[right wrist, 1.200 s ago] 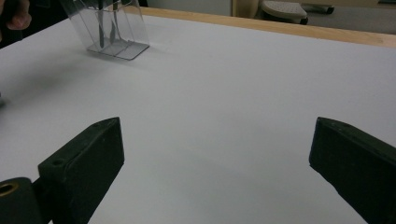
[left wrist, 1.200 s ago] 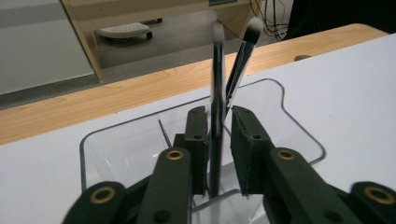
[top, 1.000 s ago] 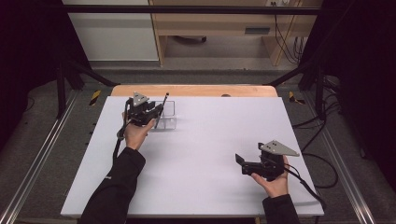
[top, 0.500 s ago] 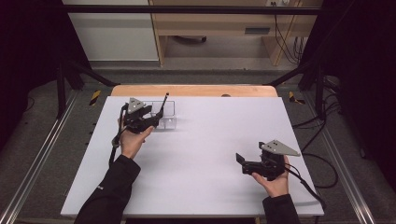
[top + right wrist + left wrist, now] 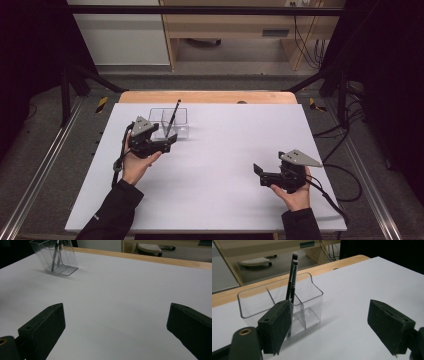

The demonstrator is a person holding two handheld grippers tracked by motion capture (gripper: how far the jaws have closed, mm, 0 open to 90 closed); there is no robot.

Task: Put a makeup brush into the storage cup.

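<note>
White tabletop (image 5: 225,165), wooden strip along far edge. Clear divided holder (image 5: 169,122) at far left of tabletop, upright; also seen in left gripper view (image 5: 312,302) and far off in right gripper view (image 5: 66,260). Left claw (image 5: 170,142) just beside holder on near side, jaws just opened wide, nothing between pads. Right claw (image 5: 258,172) at near right, well apart from holder, jaws spread, nothing held. Two black brushes (image 5: 292,277) leaning inside holder, tips above rim, at a middle divider; exact compartment unclear.
</note>
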